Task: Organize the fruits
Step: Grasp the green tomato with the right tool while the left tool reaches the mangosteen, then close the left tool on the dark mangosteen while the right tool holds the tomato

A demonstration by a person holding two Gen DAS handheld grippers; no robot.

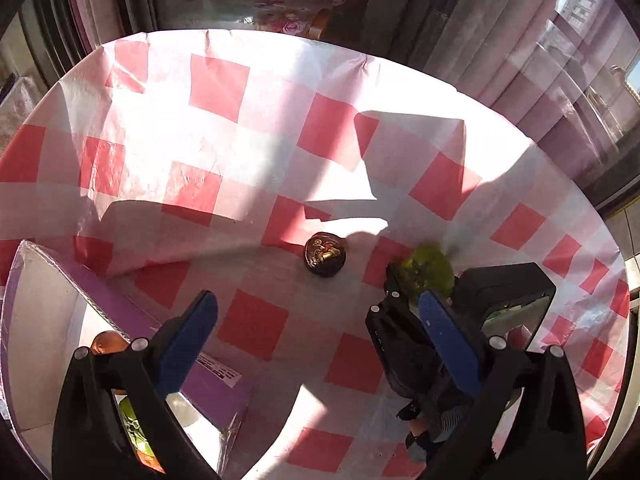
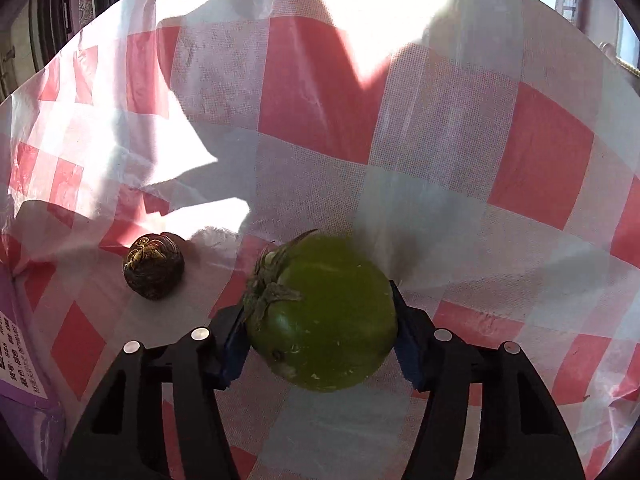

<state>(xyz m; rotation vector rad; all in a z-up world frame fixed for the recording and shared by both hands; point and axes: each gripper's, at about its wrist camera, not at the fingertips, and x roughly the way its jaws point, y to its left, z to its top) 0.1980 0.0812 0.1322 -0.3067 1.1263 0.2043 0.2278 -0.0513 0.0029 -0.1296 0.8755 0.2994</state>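
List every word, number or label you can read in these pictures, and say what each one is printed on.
None can be read for certain.
White sticker on the purple box: printed lines, too small and skewed to read.
Same sticker in the left wrist view: blurred print.
Green fruit, dark fruit, checked cloth: no text.

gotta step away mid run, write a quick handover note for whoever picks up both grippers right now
Right gripper: shut on the green tomato, pads on both its sides, low over the checked tablecloth.
Left gripper: open, empty, hanging beside the box.
Purple-and-white box: at the left table edge, already holding an orange fruit; reflections hint at more.
Dark round fruit: loose on the cloth, left of the tomato.
Done: some fruit boxed, tomato gripped.
Left: carry the tomato to the box, then probably fetch the dark fruit.
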